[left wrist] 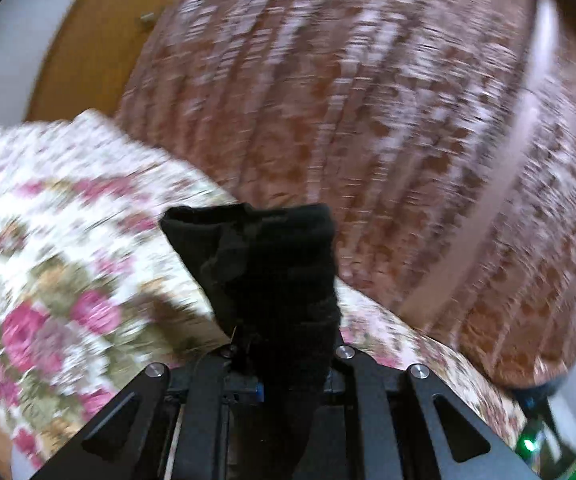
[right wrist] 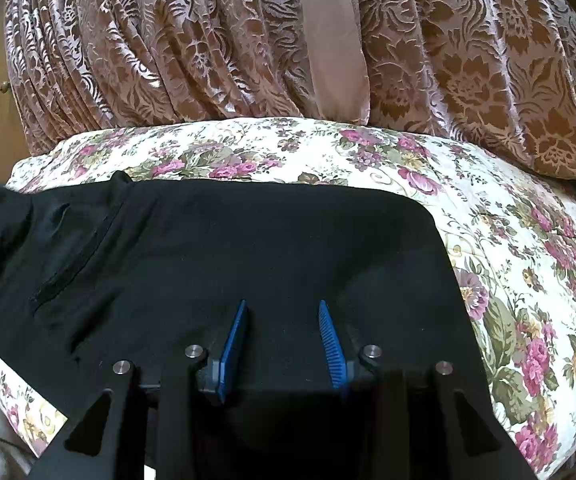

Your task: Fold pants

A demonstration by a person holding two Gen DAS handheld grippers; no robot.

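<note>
A: Gripping a bunch of the black pants point(left wrist: 264, 276), the left tool point(left wrist: 284, 364) had its jaws pressed together on the cloth, which rose in a dark fold straight out of the jaws and hid both fingers. Behind it, blurred, lay the floral bedspread point(left wrist: 60, 280) and the brown patterned curtain point(left wrist: 367, 120).

B: And the right tool point(right wrist: 282, 344)?

A: Its two blue ribbed pads point(right wrist: 232, 352) stood apart, spread a moderate way, with the pants point(right wrist: 248, 248) lying flat beneath and between them. Whether the tips touched the cloth could not be told from that view; the pads pinched nothing.

B: Where did the garment lie?

A: Spread across the bed on the floral bedspread point(right wrist: 507, 280), covering most of the near side. A slanted pocket opening point(right wrist: 72, 264) showed toward the left of the right wrist view, and the cloth's far edge ran nearly straight below the curtain point(right wrist: 208, 40). At the far left the fabric lifted up off the bed and out of the picture.

B: Any brand, label or lettering?

A: None could be read on the pants, the bedding or either tool. A small knob point(right wrist: 4, 87) on a wooden panel showed at the left edge, beside the curtain.
</note>
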